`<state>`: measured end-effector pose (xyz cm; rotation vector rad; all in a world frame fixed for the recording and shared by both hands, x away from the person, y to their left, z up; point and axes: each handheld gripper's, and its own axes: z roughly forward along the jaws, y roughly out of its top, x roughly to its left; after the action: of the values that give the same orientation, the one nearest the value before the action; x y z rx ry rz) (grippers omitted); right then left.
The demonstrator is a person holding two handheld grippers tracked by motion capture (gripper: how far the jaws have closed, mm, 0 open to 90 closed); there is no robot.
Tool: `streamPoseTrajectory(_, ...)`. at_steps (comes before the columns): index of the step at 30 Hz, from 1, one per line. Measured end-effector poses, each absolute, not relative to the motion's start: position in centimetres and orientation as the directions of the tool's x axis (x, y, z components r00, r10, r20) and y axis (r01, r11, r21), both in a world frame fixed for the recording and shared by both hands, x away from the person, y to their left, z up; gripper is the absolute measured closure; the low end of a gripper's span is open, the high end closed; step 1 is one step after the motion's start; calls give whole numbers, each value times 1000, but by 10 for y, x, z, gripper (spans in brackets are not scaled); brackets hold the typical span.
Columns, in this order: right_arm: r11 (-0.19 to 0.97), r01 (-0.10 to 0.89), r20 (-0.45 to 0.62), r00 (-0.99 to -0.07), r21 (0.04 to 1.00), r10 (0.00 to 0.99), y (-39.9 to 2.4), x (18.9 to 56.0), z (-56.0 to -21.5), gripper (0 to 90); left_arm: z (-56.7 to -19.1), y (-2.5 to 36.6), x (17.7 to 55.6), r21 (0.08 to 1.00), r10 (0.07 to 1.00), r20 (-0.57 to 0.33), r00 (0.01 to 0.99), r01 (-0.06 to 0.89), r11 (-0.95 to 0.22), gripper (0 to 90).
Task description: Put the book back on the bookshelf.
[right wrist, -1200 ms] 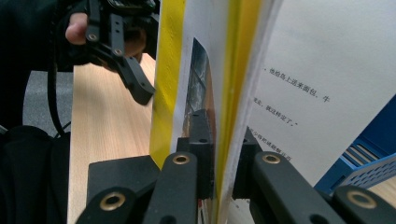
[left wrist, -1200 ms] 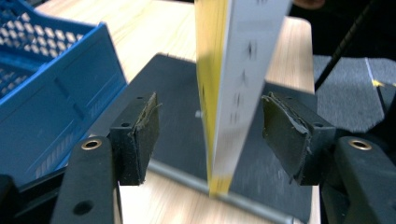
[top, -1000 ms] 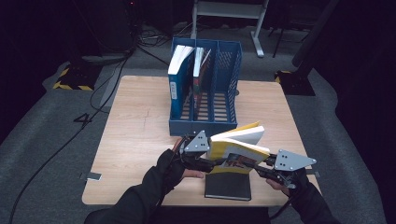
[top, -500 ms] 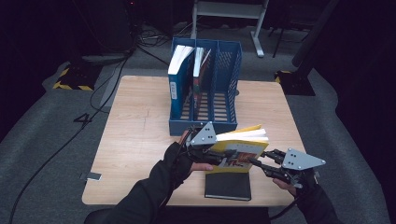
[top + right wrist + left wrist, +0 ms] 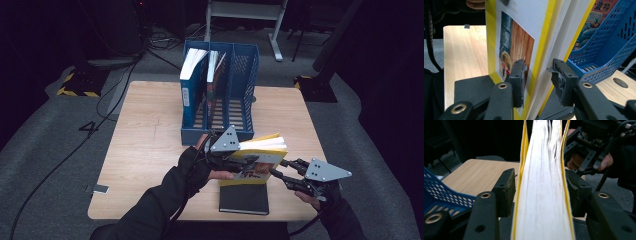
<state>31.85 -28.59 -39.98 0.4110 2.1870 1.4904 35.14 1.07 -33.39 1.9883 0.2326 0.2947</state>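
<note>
A yellow-covered book (image 5: 256, 161) stands on its edge above the table, in front of the blue file rack (image 5: 220, 131). My left gripper (image 5: 234, 162) is shut on its left end. Its jaws have just been closing, and both pads press the covers of the book (image 5: 541, 195) around the white page block. My right gripper (image 5: 280, 175) is at the book's lower right corner. Its jaws have just been opening and straddle the book (image 5: 516, 45) loosely. A black book (image 5: 244, 199) lies flat under the yellow one.
The rack (image 5: 609, 50) has three slots: a blue-spined book (image 5: 189, 85) leans in the left one, a colourful book (image 5: 214, 90) in the middle one, and the right slot holds nothing. The wooden table (image 5: 150, 145) has bare room at left. A small flat object (image 5: 100, 189) lies on the floor.
The yellow book has risen off the black book and turned more upright, carried by the left gripper. The right gripper's jaws have spread apart around its corner.
</note>
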Motion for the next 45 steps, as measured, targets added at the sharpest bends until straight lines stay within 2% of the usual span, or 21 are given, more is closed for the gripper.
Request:
streamPoseTrajectory(3, 371, -2, -198, -848, 929, 492, -286, 319, -400, 615, -332, 11, 352, 904, 298, 101, 949, 37, -425, 529)
streamPoseTrajectory(9, 382, 0, -206, -841, 924, 500, -287, 320, -401, 582, -330, 8, 350, 892, 303, 119, 945, 32, -451, 686)
streamPoseTrajectory(13, 391, 10, -205, -839, 920, 504, -289, 321, -401, 531, -329, 9, 351, 892, 299, 104, 949, 44, -450, 725)
streamPoseTrajectory(21, 430, 57, -201, -825, 901, 529, -303, 327, -409, 425, -328, 7, 357, 896, 325, 82, 942, 73, -438, 746)
streamPoseTrajectory(29, 463, 148, -180, -786, 874, 591, -321, 342, -429, 396, -321, 8, 364, 905, 388, 79, 918, 97, -414, 749)
streamPoseTrajectory(37, 430, 250, -127, -724, 868, 678, -341, 357, -442, 345, -291, 30, 369, 934, 483, 90, 871, 95, -344, 749)
streamPoseTrajectory(45, 447, 293, -126, -703, 845, 700, -343, 363, -451, 319, -278, 53, 383, 943, 588, 92, 804, 118, -310, 750)
